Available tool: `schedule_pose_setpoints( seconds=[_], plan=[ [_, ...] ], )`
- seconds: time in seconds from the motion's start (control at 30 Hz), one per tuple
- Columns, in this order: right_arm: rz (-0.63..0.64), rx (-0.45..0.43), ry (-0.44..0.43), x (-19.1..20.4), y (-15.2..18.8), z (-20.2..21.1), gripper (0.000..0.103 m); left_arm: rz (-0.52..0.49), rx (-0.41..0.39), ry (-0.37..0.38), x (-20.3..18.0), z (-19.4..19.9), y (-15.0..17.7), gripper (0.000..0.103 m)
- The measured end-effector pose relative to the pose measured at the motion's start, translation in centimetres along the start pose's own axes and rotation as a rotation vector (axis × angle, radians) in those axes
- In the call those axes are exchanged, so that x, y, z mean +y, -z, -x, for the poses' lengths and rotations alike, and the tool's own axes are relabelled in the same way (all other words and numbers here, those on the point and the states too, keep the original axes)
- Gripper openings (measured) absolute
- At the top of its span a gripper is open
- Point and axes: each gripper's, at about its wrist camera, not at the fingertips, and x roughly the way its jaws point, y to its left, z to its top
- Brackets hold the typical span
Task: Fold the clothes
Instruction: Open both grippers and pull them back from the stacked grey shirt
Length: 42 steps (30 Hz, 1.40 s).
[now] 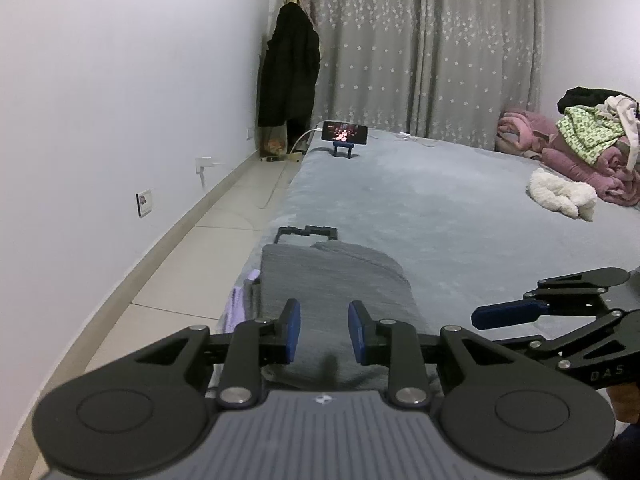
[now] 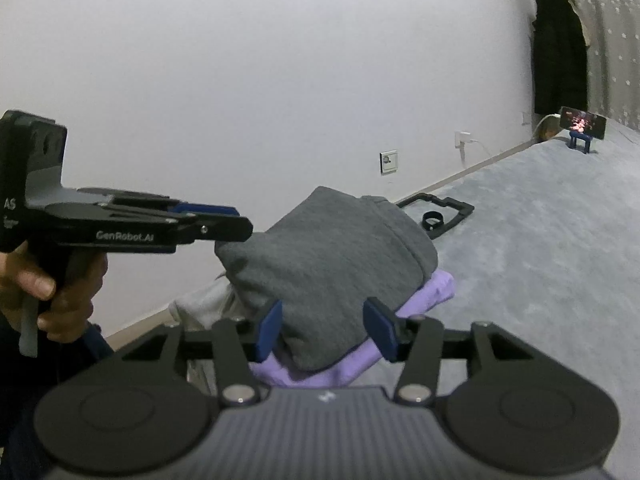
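A folded grey garment [image 1: 336, 280] lies near the bed's left edge on top of a purple garment [image 2: 428, 288]; a strip of the purple garment [image 1: 236, 308] shows beside it. My left gripper [image 1: 324, 328] hovers open over the grey garment's near end, with nothing between its fingers. From the right wrist, the left gripper [image 2: 228, 220] appears side-on in a hand [image 2: 52, 288], its tip close to the garment's left side. My right gripper [image 2: 326, 330] is open, with the grey garment [image 2: 328, 248] showing between its fingers; contact cannot be told. The right gripper [image 1: 500, 314] sits right of the garment.
The grey bed [image 1: 440, 208] stretches ahead. A black frame [image 1: 308, 234] lies just beyond the garments. A phone on a stand [image 1: 344, 132] is at the far end. A white fluffy item [image 1: 560, 196] and a clothes pile [image 1: 592, 132] are on the far right. Tiled floor [image 1: 192, 272] runs on the left.
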Motion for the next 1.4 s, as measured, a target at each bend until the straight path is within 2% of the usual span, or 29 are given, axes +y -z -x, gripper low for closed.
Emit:
schedule_pose_setpoints(
  seconds=[0.27, 0.33, 0.37, 0.67, 0.73, 0.8, 0.83, 0.97, 1.4],
  plan=[
    [-0.031, 0.016, 0.021, -0.2, 0.8, 0.2, 0.061, 0.016, 0.033, -0.018, -1.0, -0.1, 1.0, 0.027],
    [-0.041, 0.013, 0.027, -0.3, 0.9, 0.2, 0.076, 0.019, 0.036, -0.021, -1.2, 0.1, 1.1, 0.027],
    [-0.046, 0.012, 0.030, -0.3, 0.9, 0.2, 0.078, 0.021, 0.037, -0.022, -1.3, 0.2, 1.2, 0.027],
    [-0.056, 0.016, 0.034, -0.3, 1.1, 0.0, 0.085, 0.022, 0.058, -0.019, -2.0, 0.4, 2.0, 0.028],
    [-0.059, 0.015, 0.031, -0.2, 1.1, -0.1, 0.095, 0.026, 0.060, -0.024, -2.0, 0.4, 2.1, 0.028],
    [-0.055, 0.017, 0.032, -0.1, 1.2, -0.2, 0.098, 0.032, 0.063, -0.027, -2.0, 0.5, 2.3, 0.029],
    [-0.054, 0.020, 0.029, 0.0, 1.3, -0.3, 0.100, 0.034, 0.064, -0.028, -2.0, 0.5, 2.3, 0.033],
    [-0.050, 0.029, 0.019, 0.2, 1.4, -0.5, 0.103, 0.033, 0.068, -0.029, -2.0, 0.6, 2.6, 0.035],
    [-0.053, 0.034, 0.020, 0.3, 1.5, -0.8, 0.103, 0.041, 0.075, -0.032, -1.9, 0.7, 2.7, 0.035]
  ],
)
